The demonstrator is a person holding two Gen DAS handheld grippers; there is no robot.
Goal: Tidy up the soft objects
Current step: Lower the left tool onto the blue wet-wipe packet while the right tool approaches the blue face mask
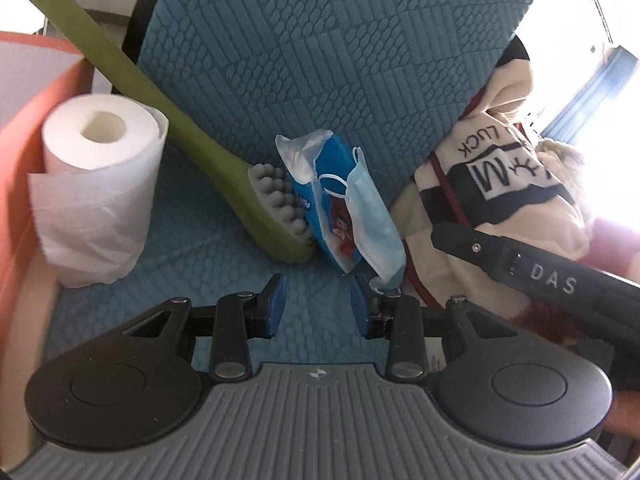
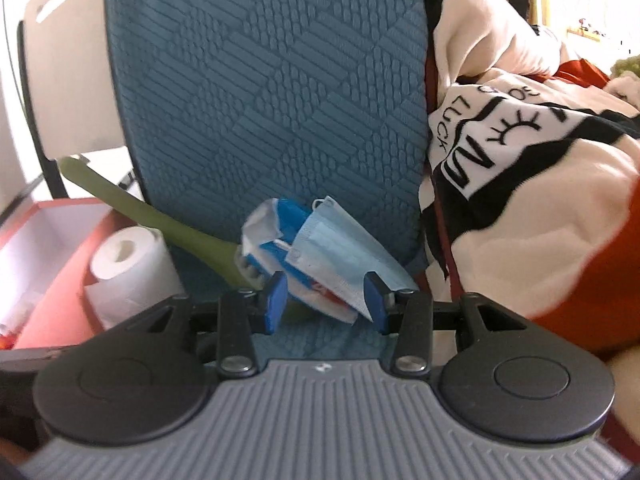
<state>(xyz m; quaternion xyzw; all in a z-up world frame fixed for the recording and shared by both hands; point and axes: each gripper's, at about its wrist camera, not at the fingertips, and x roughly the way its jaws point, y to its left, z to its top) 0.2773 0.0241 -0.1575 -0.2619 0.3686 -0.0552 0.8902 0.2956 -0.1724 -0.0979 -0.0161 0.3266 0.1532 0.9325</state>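
The pale blue pleated face mask [image 2: 340, 252] on the blue tissue packet [image 1: 320, 200] is not yet taken; your right gripper [image 2: 326, 300] fingers are released around it, your left gripper [image 1: 318, 304] released too.

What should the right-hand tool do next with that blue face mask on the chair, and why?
Probably ease forward a little and close. The right gripper has its jaws open on either side of the face mask, which lies on the blue tissue pack against the chair back. The left gripper is open too, holding nothing.
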